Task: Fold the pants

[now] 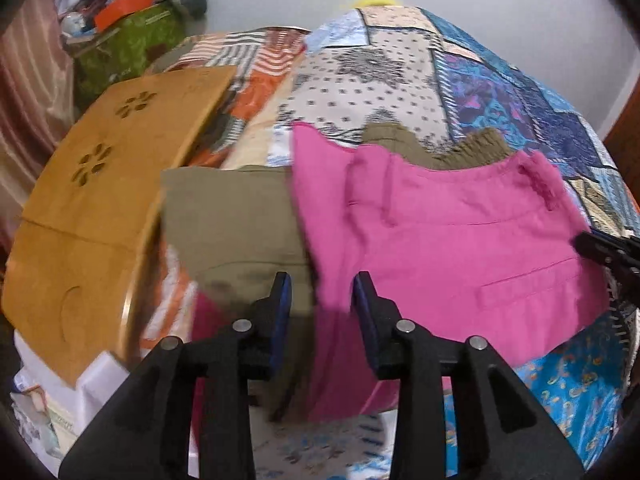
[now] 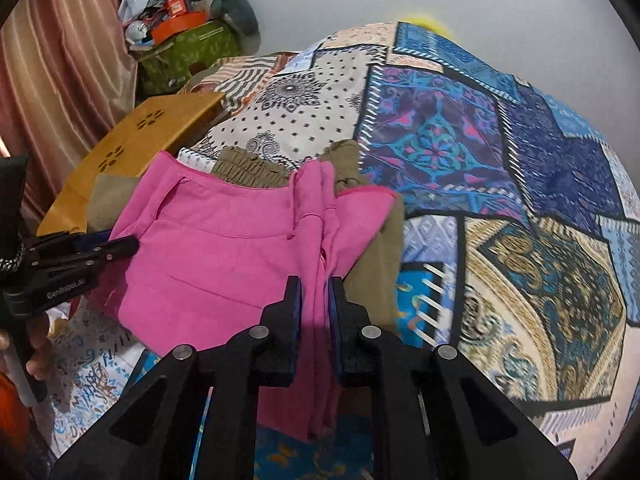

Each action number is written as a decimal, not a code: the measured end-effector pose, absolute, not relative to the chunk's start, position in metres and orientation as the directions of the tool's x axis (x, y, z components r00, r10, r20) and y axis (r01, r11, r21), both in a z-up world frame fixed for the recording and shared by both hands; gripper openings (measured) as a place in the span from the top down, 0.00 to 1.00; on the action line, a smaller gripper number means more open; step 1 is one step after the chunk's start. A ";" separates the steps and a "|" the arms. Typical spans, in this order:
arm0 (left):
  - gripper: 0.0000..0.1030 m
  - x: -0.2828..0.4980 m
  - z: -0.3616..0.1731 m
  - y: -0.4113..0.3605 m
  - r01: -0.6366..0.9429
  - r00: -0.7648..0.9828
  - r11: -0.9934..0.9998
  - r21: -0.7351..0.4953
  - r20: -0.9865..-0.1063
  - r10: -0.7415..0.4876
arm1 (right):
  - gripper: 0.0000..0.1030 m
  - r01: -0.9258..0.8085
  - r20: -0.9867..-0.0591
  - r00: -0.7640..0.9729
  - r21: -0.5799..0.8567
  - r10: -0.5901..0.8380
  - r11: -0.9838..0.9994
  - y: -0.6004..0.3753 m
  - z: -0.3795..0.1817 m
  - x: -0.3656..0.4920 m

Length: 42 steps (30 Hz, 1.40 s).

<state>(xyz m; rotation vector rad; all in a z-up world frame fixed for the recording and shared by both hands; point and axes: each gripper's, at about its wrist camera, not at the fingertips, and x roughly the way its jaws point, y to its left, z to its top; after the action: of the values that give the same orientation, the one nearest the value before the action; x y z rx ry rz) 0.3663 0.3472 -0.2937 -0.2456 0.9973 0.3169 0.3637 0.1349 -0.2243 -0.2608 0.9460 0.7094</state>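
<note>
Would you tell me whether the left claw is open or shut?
Open: the left claw shows a clear gap over the pink pants.

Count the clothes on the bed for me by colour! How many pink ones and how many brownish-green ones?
Pink: 1, the pink pants, with the right gripper shut on a bunched edge.
Olive: 1 for sure, the olive garment lying under the pink pants; whether its ruffled part is a second piece, I cannot tell.
Total: 2 clothes on the patchwork bedspread.
</note>
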 end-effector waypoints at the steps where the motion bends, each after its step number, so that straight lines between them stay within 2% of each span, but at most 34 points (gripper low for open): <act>1: 0.66 0.362 -0.293 0.349 -0.368 0.502 0.927 -0.066 -0.854 0.139 | 0.90 -0.654 -0.814 0.383 0.095 0.437 0.751 0.132 -0.223 0.363; 8: 0.66 0.342 -0.291 0.345 -0.391 0.453 0.920 -0.008 -0.872 0.185 | 0.80 -0.647 -0.839 0.373 0.071 0.396 0.759 0.111 -0.218 0.354; 12: 0.66 0.328 -0.285 0.340 -0.403 0.405 0.915 0.033 -0.890 0.210 | 0.79 -0.649 -0.854 0.378 0.029 0.356 0.760 0.099 -0.212 0.342; 17: 0.66 0.300 -0.237 0.321 -0.380 0.478 0.925 -0.004 -0.857 0.193 | 0.79 -0.655 -0.830 0.386 0.060 0.402 0.753 0.082 -0.182 0.321; 23: 0.66 0.248 -0.139 0.273 -0.312 0.647 0.949 -0.040 -0.741 0.182 | 0.79 -0.691 -0.719 0.465 0.071 0.517 0.719 0.065 -0.106 0.272; 31: 0.66 0.149 -0.030 0.196 -0.250 0.823 0.968 0.018 -0.522 0.222 | 0.79 -0.736 -0.505 0.549 0.085 0.666 0.671 0.035 -0.018 0.187; 37: 0.66 0.080 0.010 0.160 -0.285 0.892 0.958 0.023 -0.361 0.273 | 0.79 -0.760 -0.359 0.590 0.053 0.723 0.647 0.012 0.019 0.117; 42: 0.66 0.041 0.019 0.140 -0.279 0.918 0.960 0.016 -0.288 0.272 | 0.79 -0.756 -0.285 0.615 0.051 0.735 0.653 -0.008 0.030 0.078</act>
<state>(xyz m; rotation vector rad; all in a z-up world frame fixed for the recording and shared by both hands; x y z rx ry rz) 0.0408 0.1402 0.0195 -0.0257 0.2923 0.2833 0.0785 -0.0080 0.0299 -0.0768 0.2930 0.8598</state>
